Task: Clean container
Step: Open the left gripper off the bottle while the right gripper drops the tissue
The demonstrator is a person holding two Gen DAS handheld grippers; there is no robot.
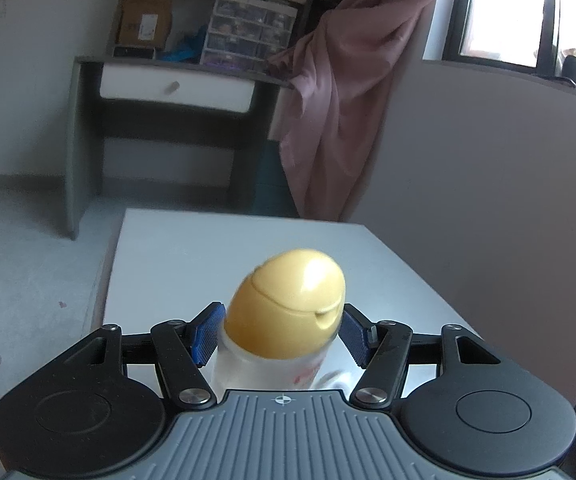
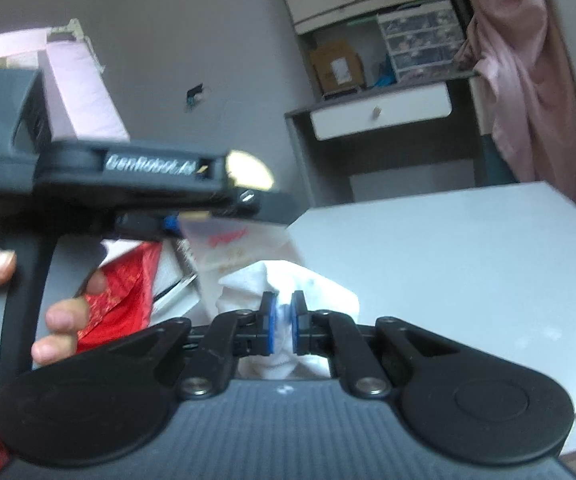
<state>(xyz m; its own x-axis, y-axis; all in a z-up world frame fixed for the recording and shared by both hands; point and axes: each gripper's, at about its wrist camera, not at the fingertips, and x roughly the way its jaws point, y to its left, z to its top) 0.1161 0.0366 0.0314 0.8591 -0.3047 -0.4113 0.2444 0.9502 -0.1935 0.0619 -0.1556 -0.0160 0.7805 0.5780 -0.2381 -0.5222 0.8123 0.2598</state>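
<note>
My left gripper (image 1: 278,330) is shut on a clear plastic container (image 1: 272,364) with a rounded gold cap (image 1: 286,302), held upright above the white table (image 1: 192,256). In the right wrist view the same container (image 2: 228,246) hangs below the left gripper, its gold cap (image 2: 248,170) showing above the fingers and red print on its clear body. My right gripper (image 2: 282,322) is shut on a white cloth (image 2: 288,280), which sits just below and against the container's lower body.
A dark desk with a white drawer (image 1: 176,88) and shelves stands beyond the table. A pink curtain (image 1: 351,92) hangs at the right by a window. Red fabric (image 2: 124,280) lies at the left under the hand.
</note>
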